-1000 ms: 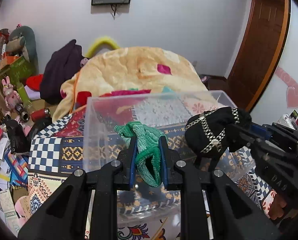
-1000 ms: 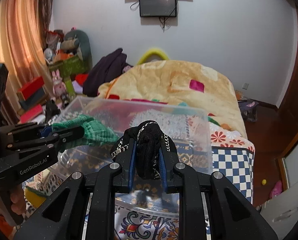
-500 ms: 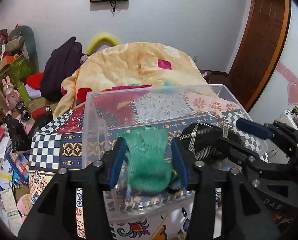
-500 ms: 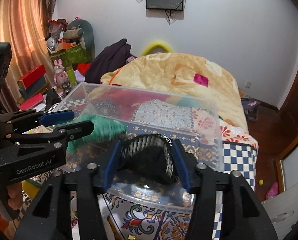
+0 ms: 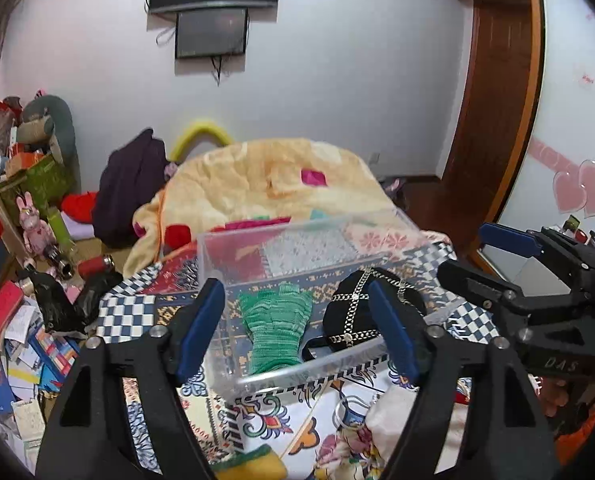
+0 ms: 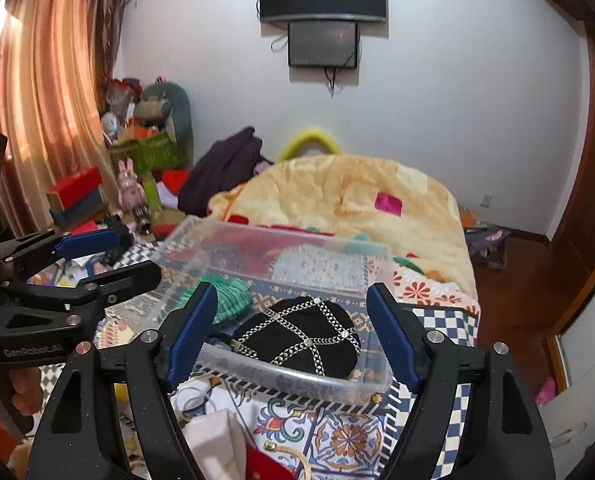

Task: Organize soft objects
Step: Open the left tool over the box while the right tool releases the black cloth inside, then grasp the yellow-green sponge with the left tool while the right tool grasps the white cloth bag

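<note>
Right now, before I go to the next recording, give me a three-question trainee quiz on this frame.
1. True or false: the left claw is clamped on the green knitted piece.
2. Which item lies nearer the right claw: A) the green knitted piece, B) the black chain-trimmed hat?
3. Fill in: both soft items lie inside the clear ____.

Key: 1 false, both claws stand open, having just been opening, and grip nothing. 2 B. 3 plastic bin.

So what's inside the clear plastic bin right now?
In the clear bin: a green knitted item and a black chain-trimmed cap, side by side. Anything beneath them is covered.
</note>
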Action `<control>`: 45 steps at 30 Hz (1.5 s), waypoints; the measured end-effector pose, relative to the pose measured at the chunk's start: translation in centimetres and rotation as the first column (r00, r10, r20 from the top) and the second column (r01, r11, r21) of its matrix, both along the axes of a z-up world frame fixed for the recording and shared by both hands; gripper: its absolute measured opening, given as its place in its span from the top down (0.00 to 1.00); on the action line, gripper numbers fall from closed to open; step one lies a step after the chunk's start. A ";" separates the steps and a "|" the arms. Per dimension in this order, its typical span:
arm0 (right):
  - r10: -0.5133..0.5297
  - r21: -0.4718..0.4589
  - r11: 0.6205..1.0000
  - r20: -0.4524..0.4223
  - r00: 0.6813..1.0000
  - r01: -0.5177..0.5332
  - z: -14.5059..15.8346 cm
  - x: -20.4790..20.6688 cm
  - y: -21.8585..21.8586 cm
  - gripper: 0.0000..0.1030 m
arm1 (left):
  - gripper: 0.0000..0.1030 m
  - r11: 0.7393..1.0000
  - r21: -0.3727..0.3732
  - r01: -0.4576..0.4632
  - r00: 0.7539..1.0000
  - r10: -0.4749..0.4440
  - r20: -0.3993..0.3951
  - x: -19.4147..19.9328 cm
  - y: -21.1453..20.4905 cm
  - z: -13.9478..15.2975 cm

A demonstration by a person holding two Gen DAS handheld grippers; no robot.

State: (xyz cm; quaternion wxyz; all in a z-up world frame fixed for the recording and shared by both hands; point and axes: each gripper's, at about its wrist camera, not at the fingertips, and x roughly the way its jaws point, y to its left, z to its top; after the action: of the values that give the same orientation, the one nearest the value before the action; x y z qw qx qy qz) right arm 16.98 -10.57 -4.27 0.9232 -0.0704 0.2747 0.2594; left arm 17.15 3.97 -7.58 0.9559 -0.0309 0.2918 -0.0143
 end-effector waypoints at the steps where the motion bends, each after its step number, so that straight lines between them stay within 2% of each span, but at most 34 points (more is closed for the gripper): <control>1: 0.000 0.008 1.000 0.012 1.000 0.000 0.4 -0.5 -0.3 0.26 | 0.25 1.000 0.003 -0.001 1.000 0.001 0.013 -0.6 0.0 0.4; 3: 0.001 0.020 1.000 0.028 1.000 -0.002 0.8 -1.3 -0.7 0.22 | 0.19 1.000 0.004 -0.001 0.999 0.001 0.033 -1.7 0.1 1.0; 6: 0.010 0.035 0.999 0.046 0.999 -0.011 1.2 -2.4 -1.2 0.20 | 0.12 1.000 0.000 -0.009 0.998 0.009 0.062 -3.6 0.4 1.6; 13: 0.029 0.029 0.999 0.055 0.998 -0.030 0.3 -4.8 -1.4 0.17 | 0.08 1.000 -0.013 -0.027 0.998 0.028 0.048 -6.4 1.3 0.8; 18: 0.046 0.012 0.999 0.011 0.999 -0.046 -1.8 -6.0 -1.0 0.17 | 0.08 0.999 0.004 -0.043 0.999 0.043 0.009 -7.4 1.6 -1.0; 28: 0.058 0.006 0.998 -0.121 0.991 -0.058 -6.0 -7.0 -1.1 0.17 | 0.08 0.997 -0.028 -0.068 0.990 0.064 -0.123 -7.9 2.0 -6.5; 32: 0.062 0.005 0.998 -0.173 0.983 -0.062 -7.6 -7.1 -1.2 0.17 | 0.08 0.991 0.007 -0.131 0.981 0.131 -0.144 -7.9 2.3 -8.4; 35: 0.067 -0.001 0.998 -0.201 0.977 -0.069 -8.6 -7.1 -0.9 0.17 | 0.08 0.989 -0.004 -0.146 0.976 0.143 -0.164 -7.9 2.4 -9.7; 37: 0.064 -0.005 0.998 -0.206 0.976 -0.067 -8.9 -7.2 -0.9 0.25 | 0.08 0.989 -0.012 -0.150 0.973 0.146 -0.176 -7.7 2.6 -10.3; 39: 0.066 -0.005 0.998 -0.219 0.973 -0.069 -9.1 -7.1 -1.0 0.43 | 0.09 0.989 -0.010 -0.148 0.973 0.144 -0.182 -7.6 2.5 -10.8; 40: 0.062 0.000 0.998 -0.225 0.972 -0.064 -9.2 -7.0 -1.1 0.46 | 0.09 0.989 -0.010 -0.147 0.973 0.143 -0.182 -7.5 2.5 -10.9; 42: 0.052 0.006 0.999 -0.228 0.972 -0.052 -9.2 -6.8 -1.4 0.61 | 0.12 0.989 -0.015 -0.149 0.973 0.143 -0.183 -7.5 2.5 -11.0; 45: 0.056 0.025 0.998 -0.234 0.971 -0.052 -9.1 -6.7 -1.9 0.75 | 0.18 0.990 -0.039 -0.137 0.974 0.128 -0.188 -7.5 2.5 -11.1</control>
State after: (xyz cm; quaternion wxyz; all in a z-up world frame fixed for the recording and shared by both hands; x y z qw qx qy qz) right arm 10.29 -12.45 -13.36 0.8775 -0.0378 0.3775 0.2934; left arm 9.70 6.46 -18.68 0.9224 -0.0760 0.3760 0.0449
